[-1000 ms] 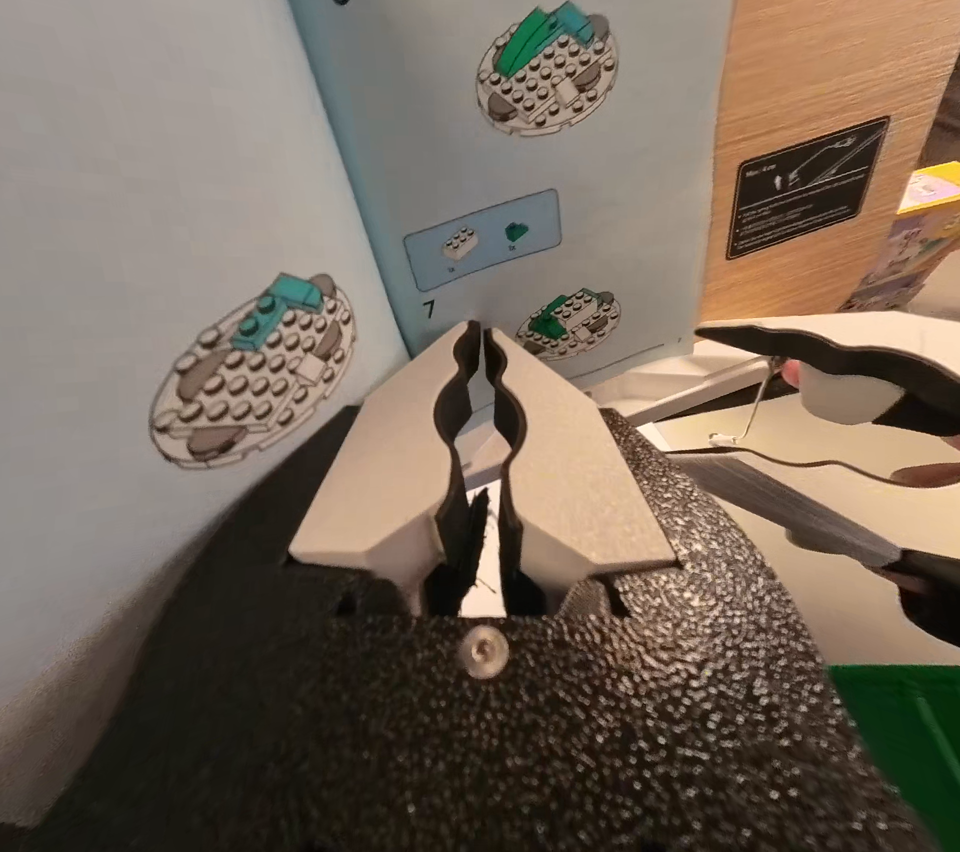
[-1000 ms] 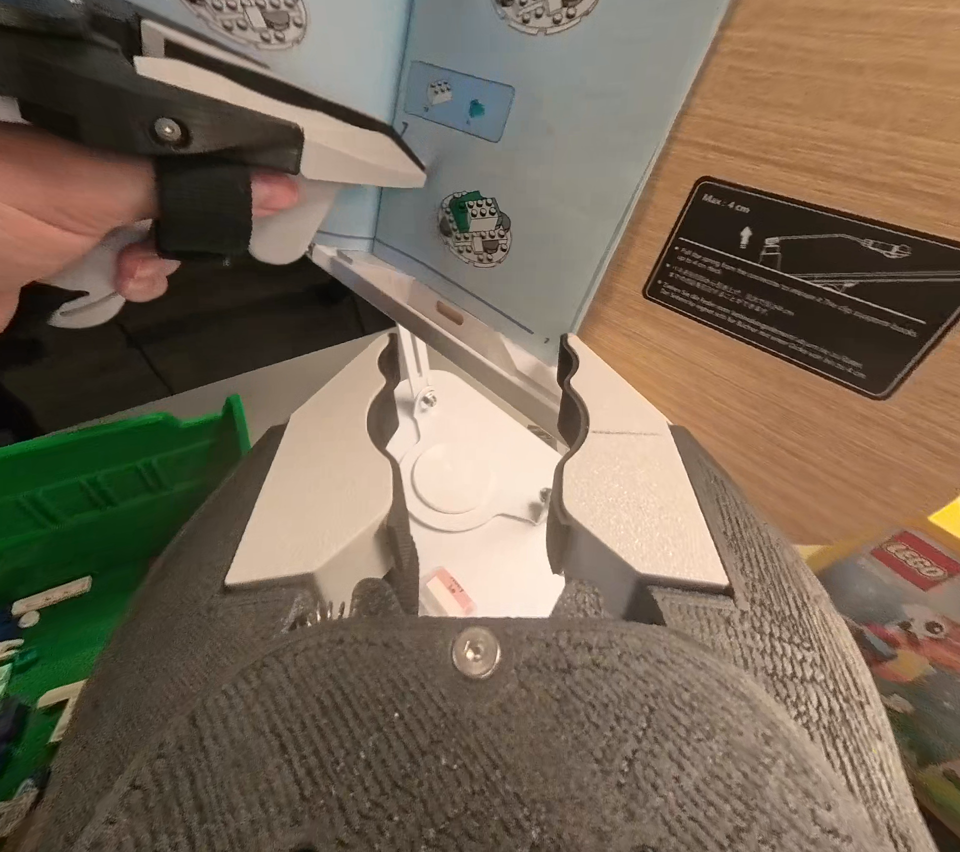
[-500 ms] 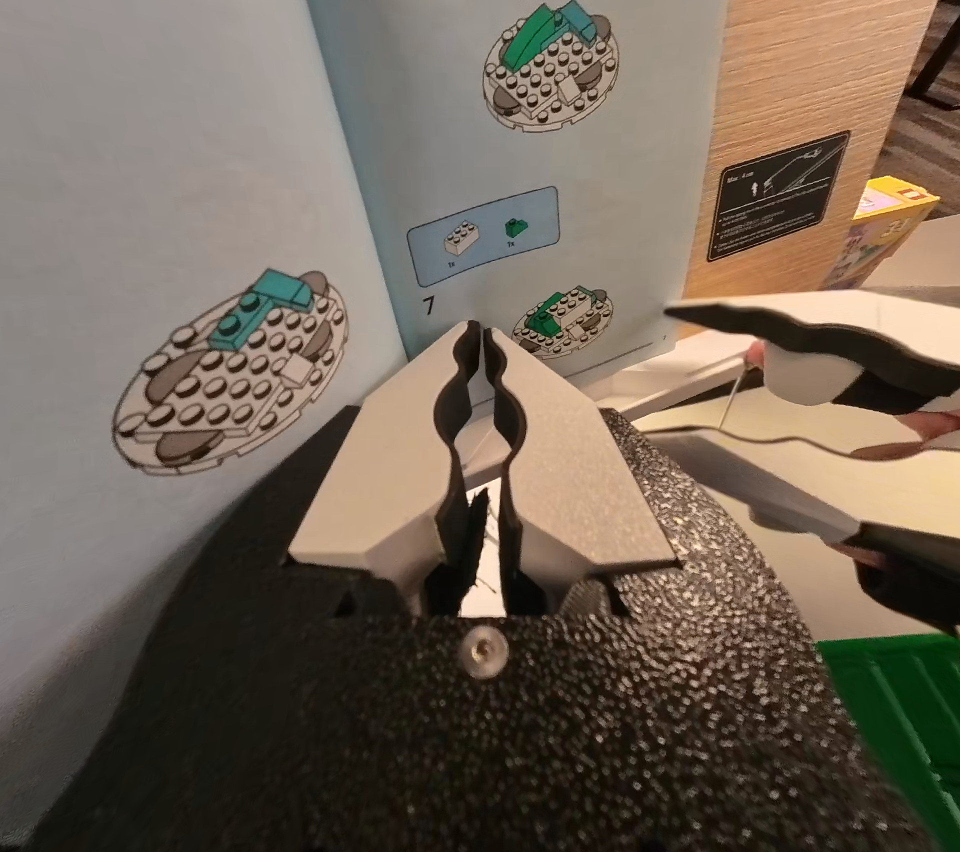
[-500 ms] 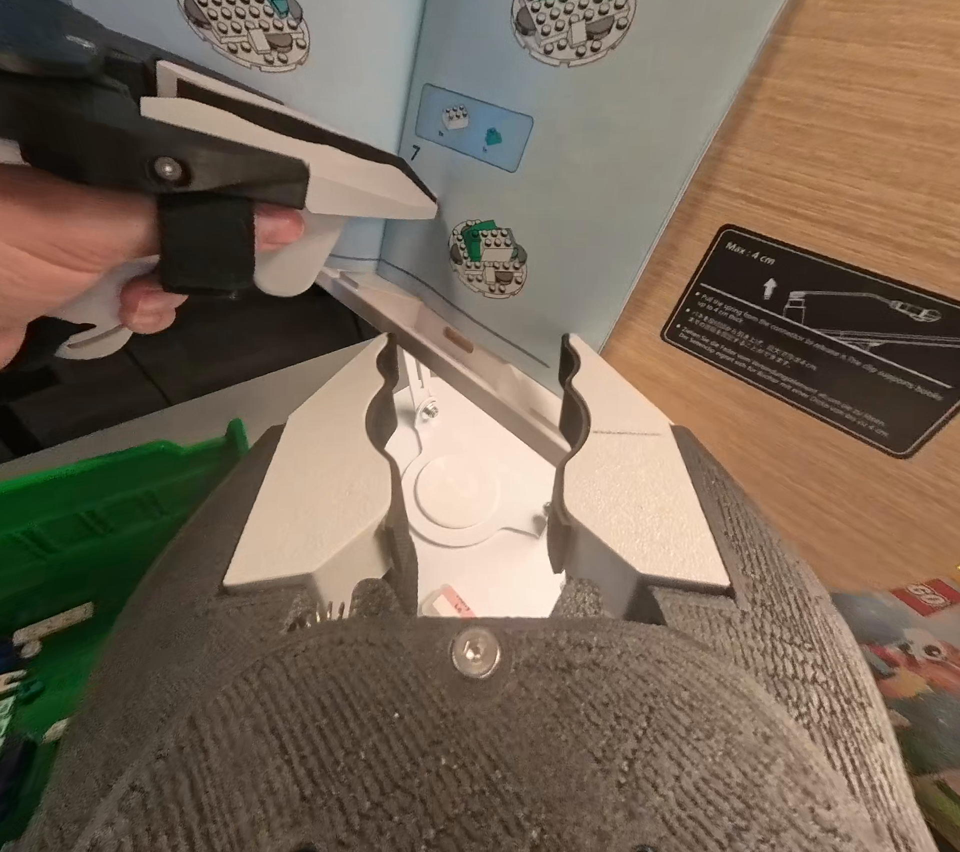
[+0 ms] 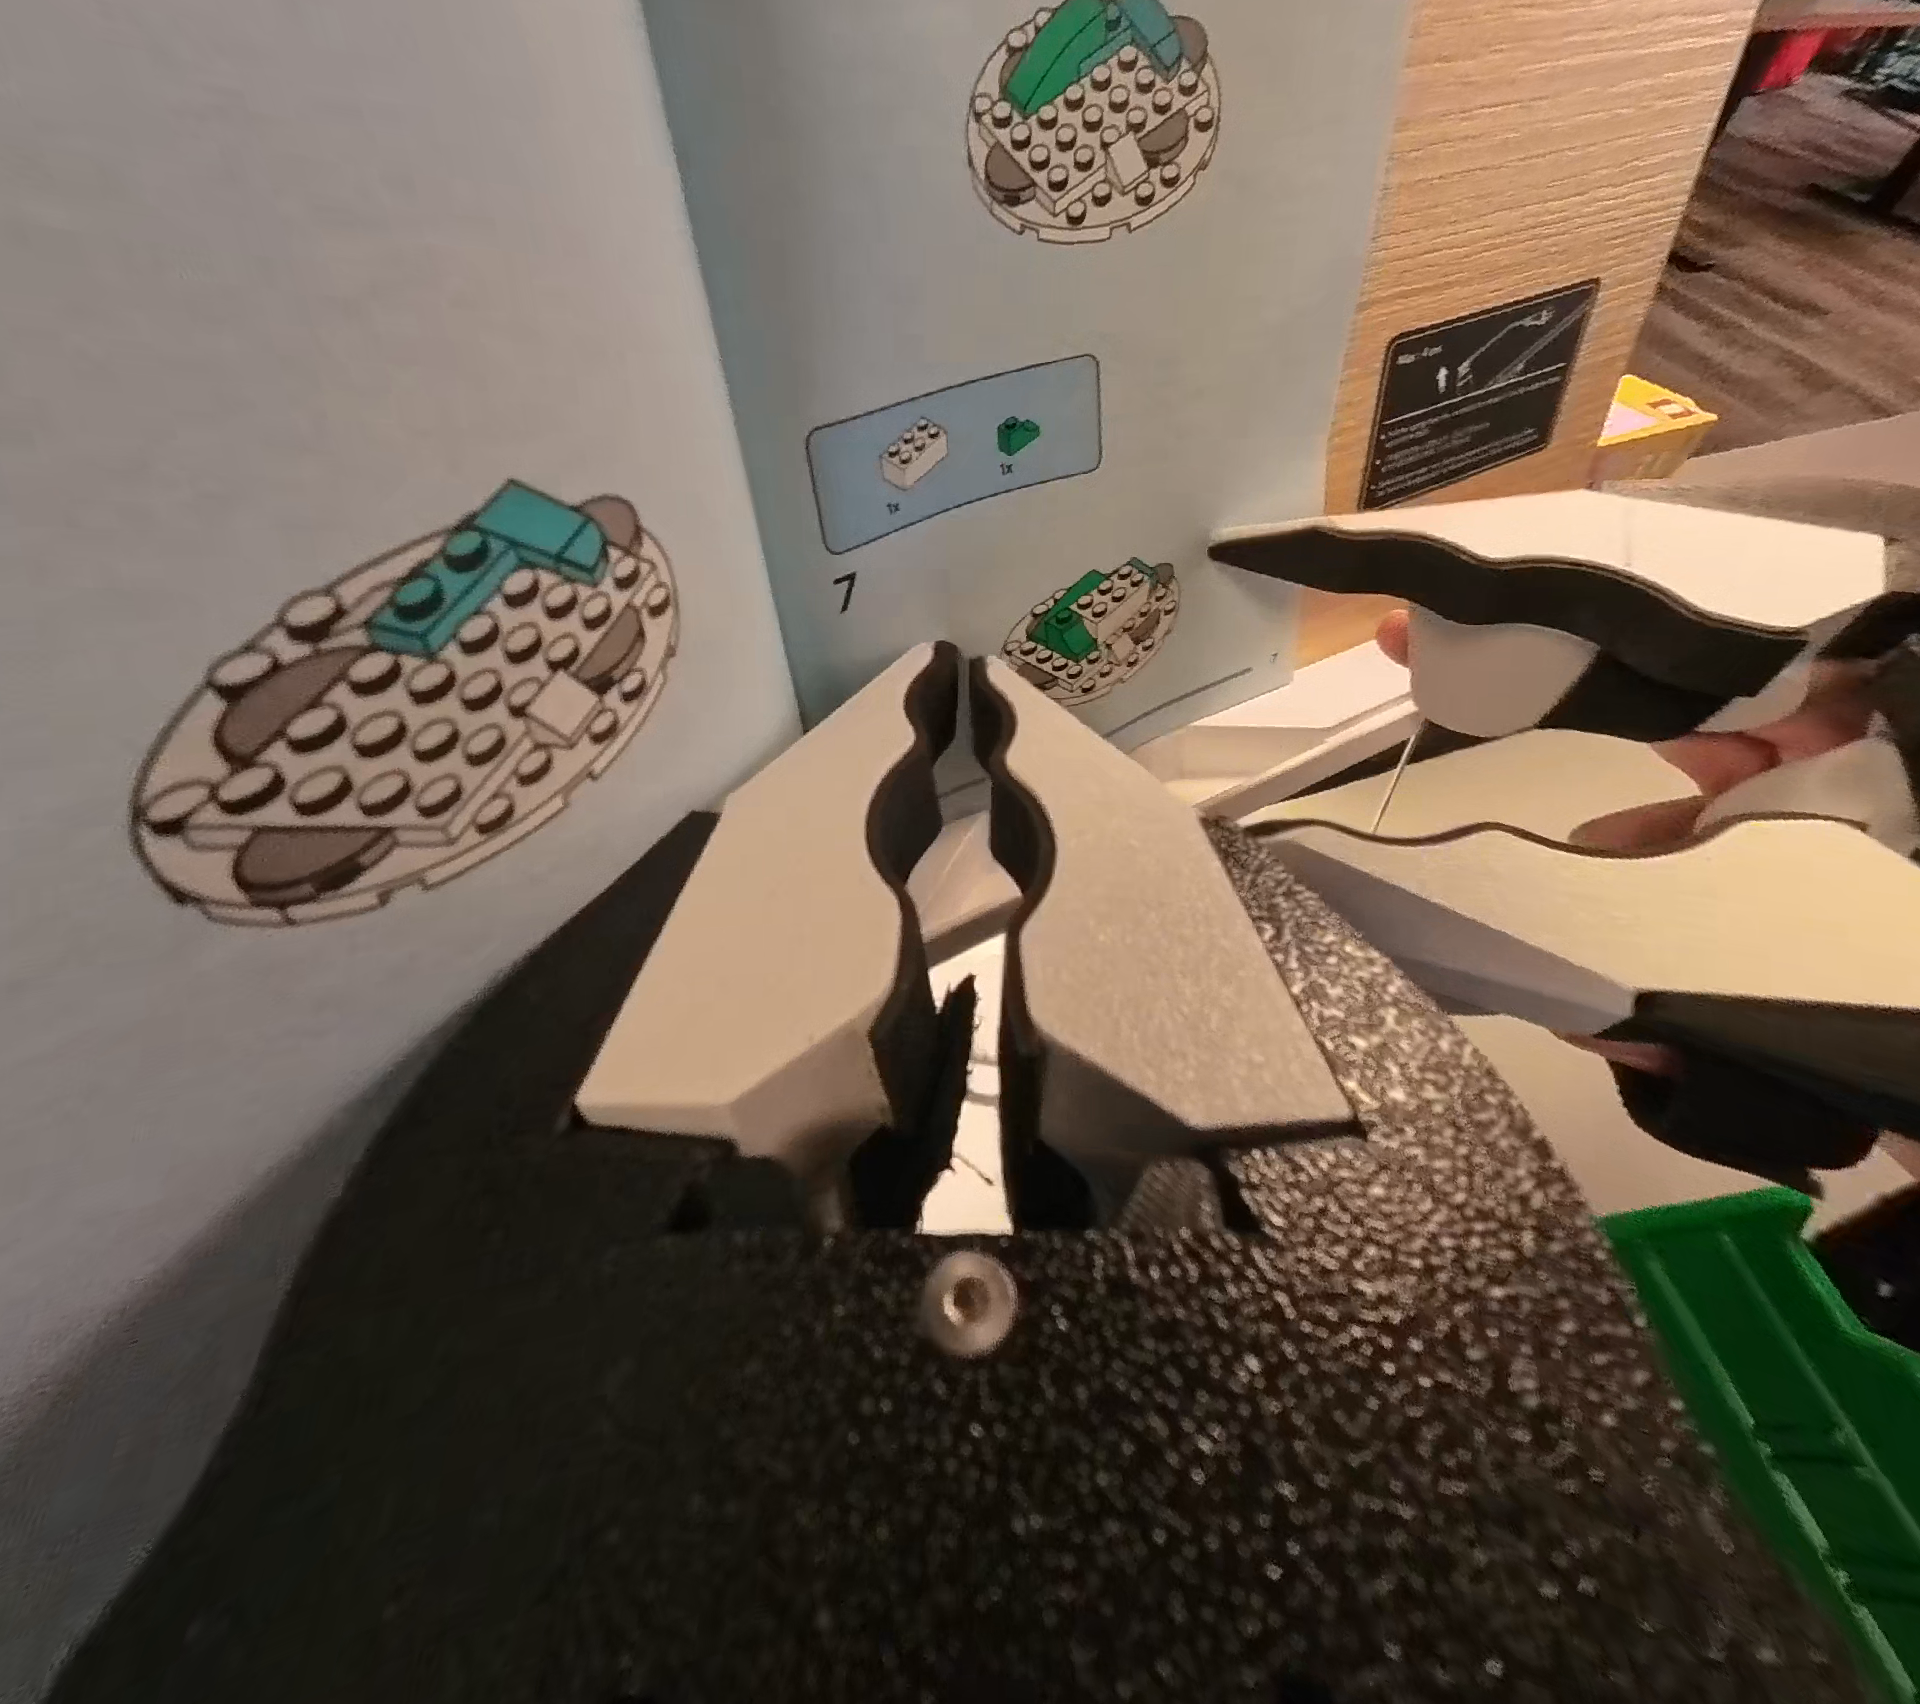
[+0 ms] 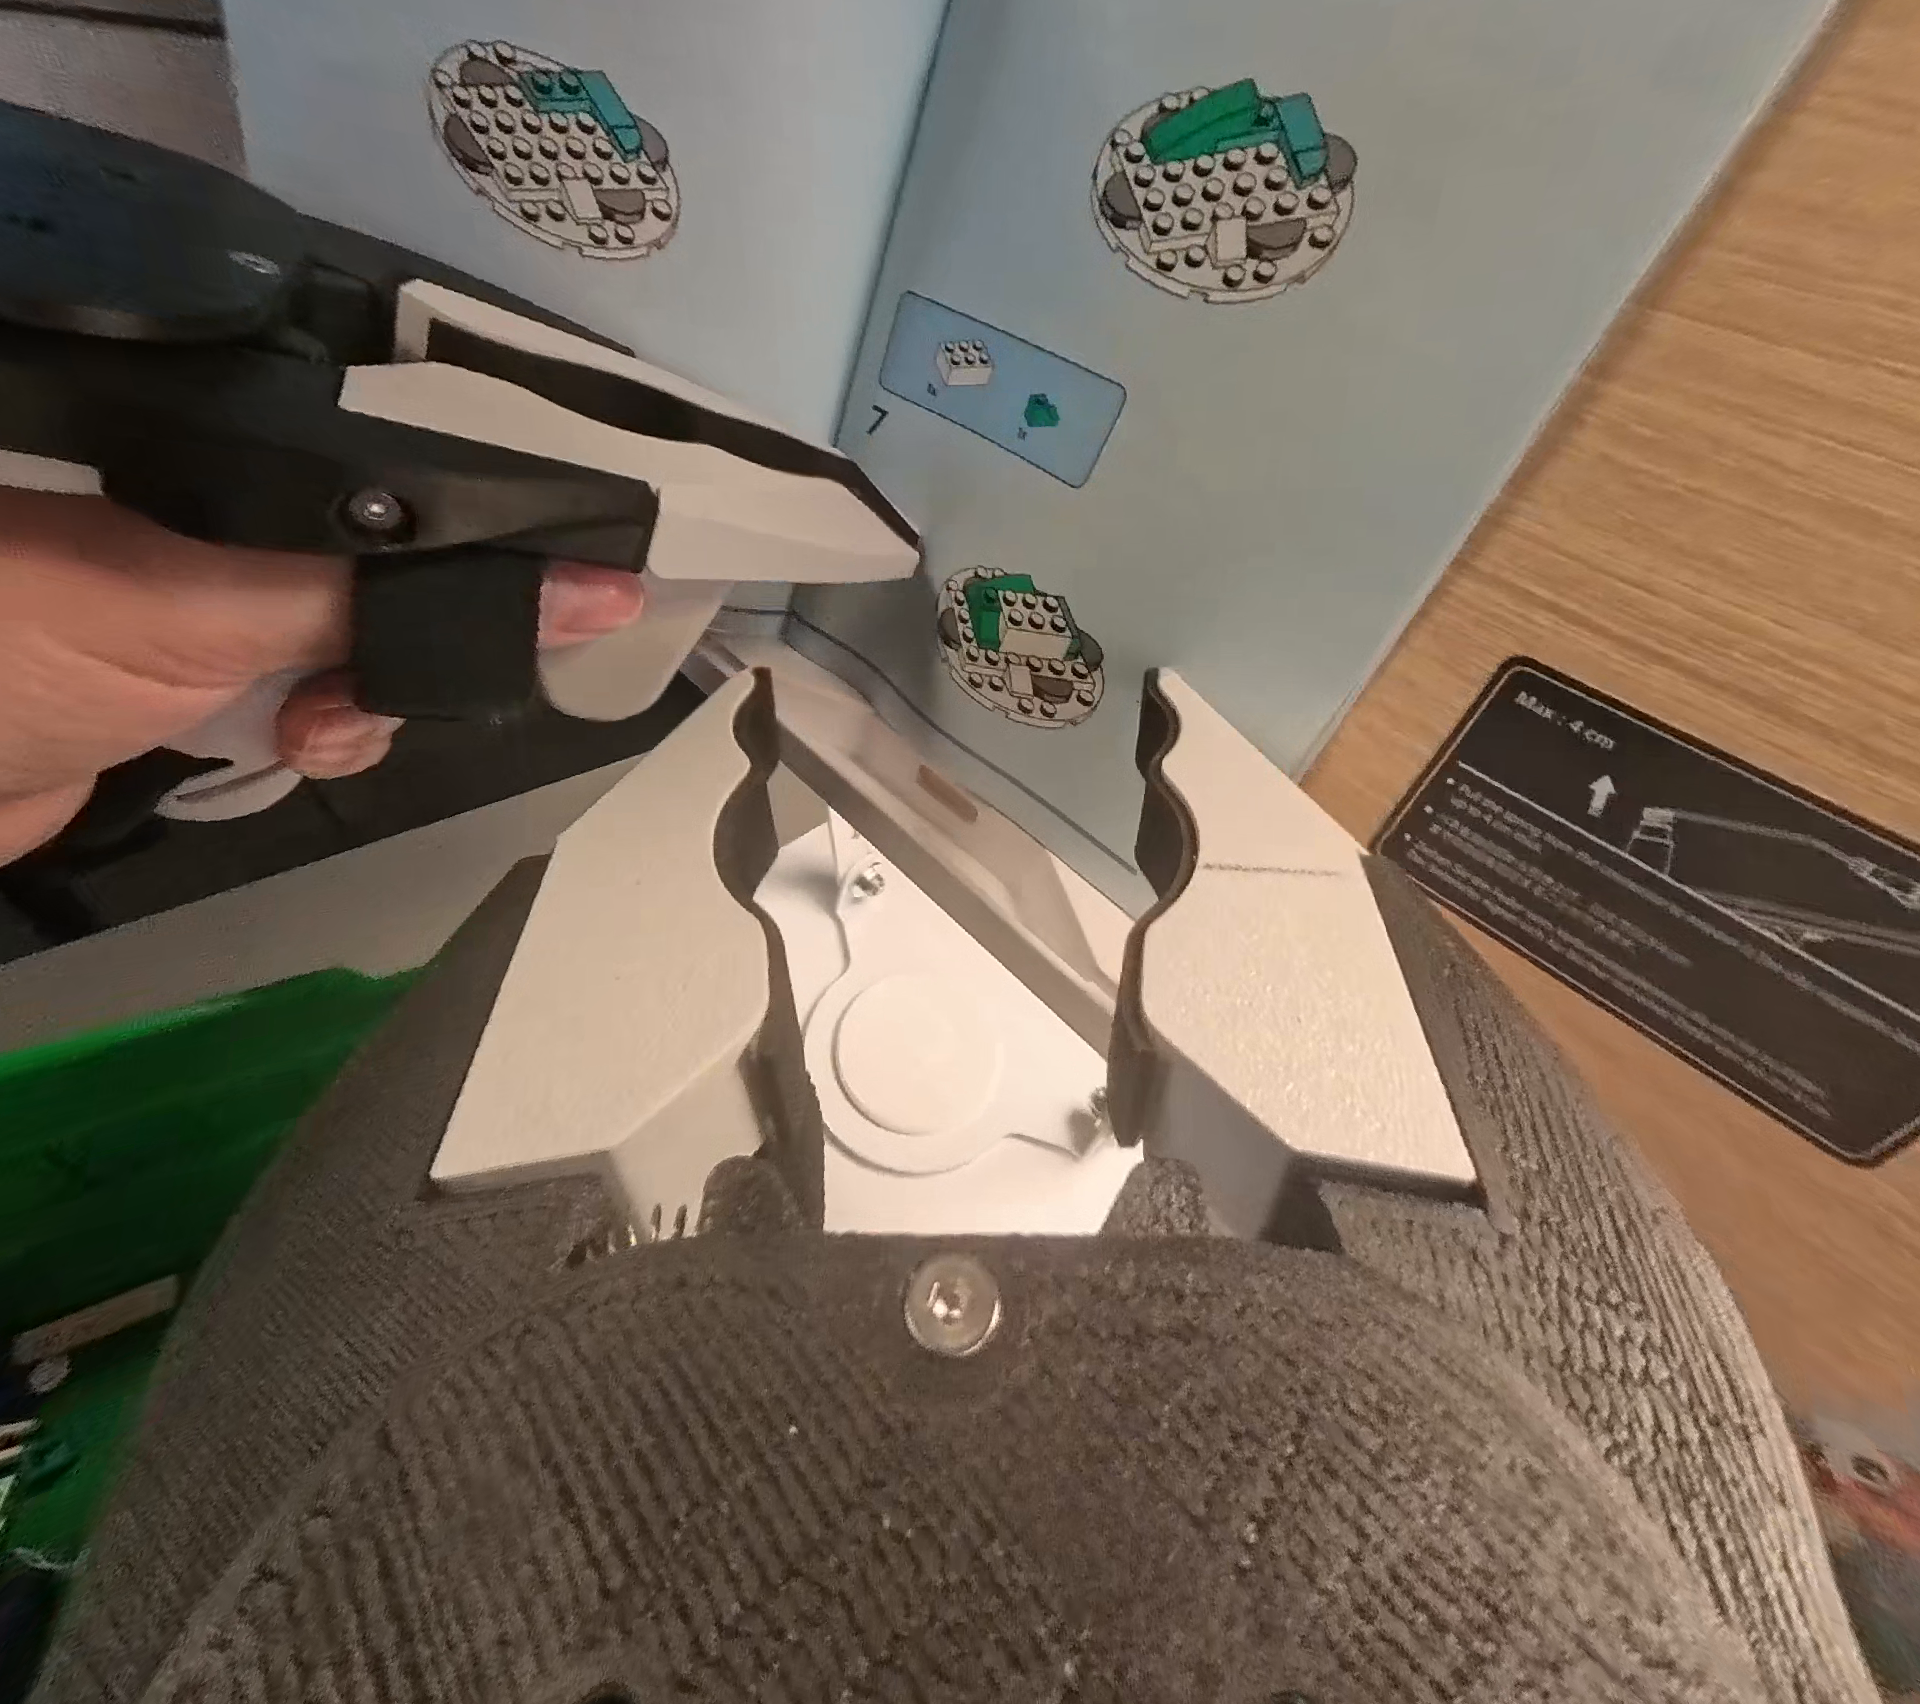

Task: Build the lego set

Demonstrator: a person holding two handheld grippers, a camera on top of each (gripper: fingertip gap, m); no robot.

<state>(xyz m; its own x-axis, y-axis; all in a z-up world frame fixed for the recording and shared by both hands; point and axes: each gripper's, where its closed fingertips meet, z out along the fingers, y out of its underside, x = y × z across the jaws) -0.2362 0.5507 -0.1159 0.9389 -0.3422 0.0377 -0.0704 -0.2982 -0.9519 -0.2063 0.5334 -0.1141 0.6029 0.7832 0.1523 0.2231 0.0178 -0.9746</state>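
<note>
Left wrist view: the left tongs (image 5: 958, 667) occupy the lower centre of the frame, their two grey fingers drawn together to a narrow slit with nothing between them, the tips pointing at the lower edge of the open instruction booklet (image 5: 1039, 283), which stands upright and fills the upper left and centre. At right centre the right tongs (image 5: 1340, 667) enter from the frame edge, spread wide and empty, held by a hand (image 5: 1745, 740). A green tray (image 5: 1787, 1363) shows at lower right, a wooden panel (image 5: 1558, 44) with a black sticker (image 5: 1475, 397) at upper right. Right wrist view: the right tongs (image 6: 956, 698) at centre stand wide apart, holding nothing, above a white stand (image 6: 914, 1072) that carries the booklet (image 6: 1195, 428). The left tongs (image 6: 904, 553), gripped by a hand (image 6: 156, 646), reach in from the left edge, tips just beside the booklet's fold. The green tray (image 6: 187, 1124) lies at lower left, blurred; loose bricks in it cannot be made out clearly.
</note>
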